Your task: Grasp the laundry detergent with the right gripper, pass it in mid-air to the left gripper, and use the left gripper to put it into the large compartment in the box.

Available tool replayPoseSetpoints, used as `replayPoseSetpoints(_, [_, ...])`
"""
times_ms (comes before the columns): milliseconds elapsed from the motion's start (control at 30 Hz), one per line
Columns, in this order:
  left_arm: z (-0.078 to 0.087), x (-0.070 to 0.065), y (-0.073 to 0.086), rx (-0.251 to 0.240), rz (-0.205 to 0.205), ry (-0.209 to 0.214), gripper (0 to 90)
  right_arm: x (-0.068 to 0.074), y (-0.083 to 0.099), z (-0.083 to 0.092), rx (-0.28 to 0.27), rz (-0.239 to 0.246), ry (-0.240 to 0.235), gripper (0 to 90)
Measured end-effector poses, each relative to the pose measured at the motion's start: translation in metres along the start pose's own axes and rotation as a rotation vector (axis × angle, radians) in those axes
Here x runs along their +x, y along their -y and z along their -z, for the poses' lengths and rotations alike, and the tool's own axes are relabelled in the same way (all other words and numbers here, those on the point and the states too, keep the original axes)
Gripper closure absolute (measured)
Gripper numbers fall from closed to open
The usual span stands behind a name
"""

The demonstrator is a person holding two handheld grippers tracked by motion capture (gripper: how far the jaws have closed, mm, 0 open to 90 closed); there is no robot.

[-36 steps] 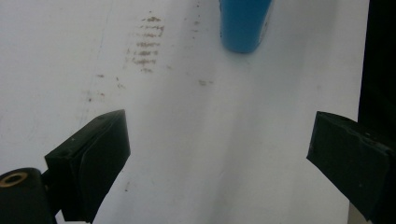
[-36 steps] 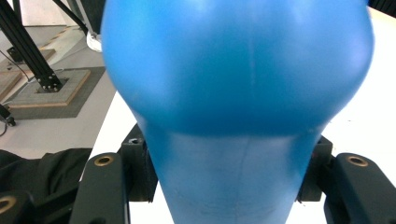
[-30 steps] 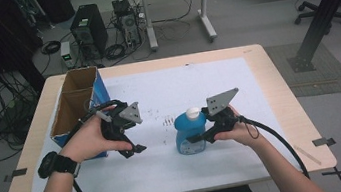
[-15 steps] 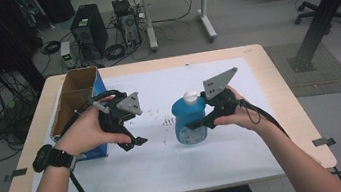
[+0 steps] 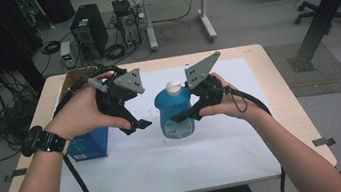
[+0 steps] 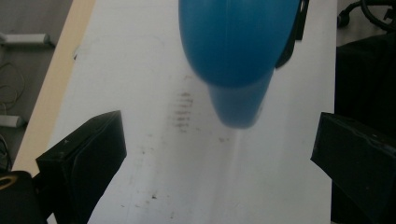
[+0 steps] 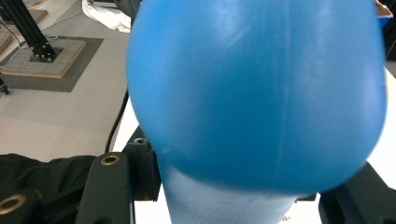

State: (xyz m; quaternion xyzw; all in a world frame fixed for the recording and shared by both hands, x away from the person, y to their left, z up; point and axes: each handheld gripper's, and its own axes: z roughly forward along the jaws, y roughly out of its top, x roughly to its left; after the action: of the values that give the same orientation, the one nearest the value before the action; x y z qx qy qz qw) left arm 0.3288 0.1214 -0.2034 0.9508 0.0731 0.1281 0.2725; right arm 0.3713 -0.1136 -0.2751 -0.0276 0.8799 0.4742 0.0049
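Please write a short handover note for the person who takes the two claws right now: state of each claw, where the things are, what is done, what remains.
Right claw: shut on the blue bottle, held off the white sheet.
Left claw: open and empty beside the bottle; its jaws have just been opening.
Blue box: at the table's left edge, under the left hand.
Done: bottle gripped and lifted.
Left: probably set the bottle down where it belongs; white cap is on.

a wooden table point(image 5: 278, 86) carries a white sheet point(image 5: 167, 162) and a blue box point(image 5: 89, 143).
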Motion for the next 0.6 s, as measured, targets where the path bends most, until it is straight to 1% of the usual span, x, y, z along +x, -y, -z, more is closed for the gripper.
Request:
replayPoseSetpoints(33, [0.005,0.001,-0.007,0.005,-0.008,-0.004,3.4,0.000,-0.004,-0.003,-0.002,0.001,-0.006,42.4])
replayPoseSetpoints(67, [0.005,0.001,-0.007,0.005,-0.008,-0.004,3.4,0.000,-0.004,-0.003,-0.002,0.001,-0.006,42.4])
replayPoseSetpoints(100, [0.009,0.003,-0.013,0.010,-0.008,-0.003,3.4,0.000,-0.008,-0.006,0.001,0.007,-0.013,42.4])
replayPoseSetpoints(267, [0.012,0.005,-0.024,0.027,-0.013,0.004,3.4,0.000,-0.013,-0.012,0.004,0.010,-0.024,42.4])
replayPoseSetpoints(367, [0.012,0.005,-0.031,0.044,-0.015,0.020,3.4,0.001,-0.017,-0.016,0.004,0.013,-0.030,42.4])
replayPoseSetpoints(467, [0.007,0.004,-0.039,0.068,-0.019,0.034,3.4,0.001,-0.019,-0.018,0.006,0.020,-0.028,42.4])
replayPoseSetpoints(600, [0.004,0.004,-0.044,0.080,-0.029,0.045,3.4,0.001,-0.021,-0.019,0.005,0.021,-0.033,42.4])
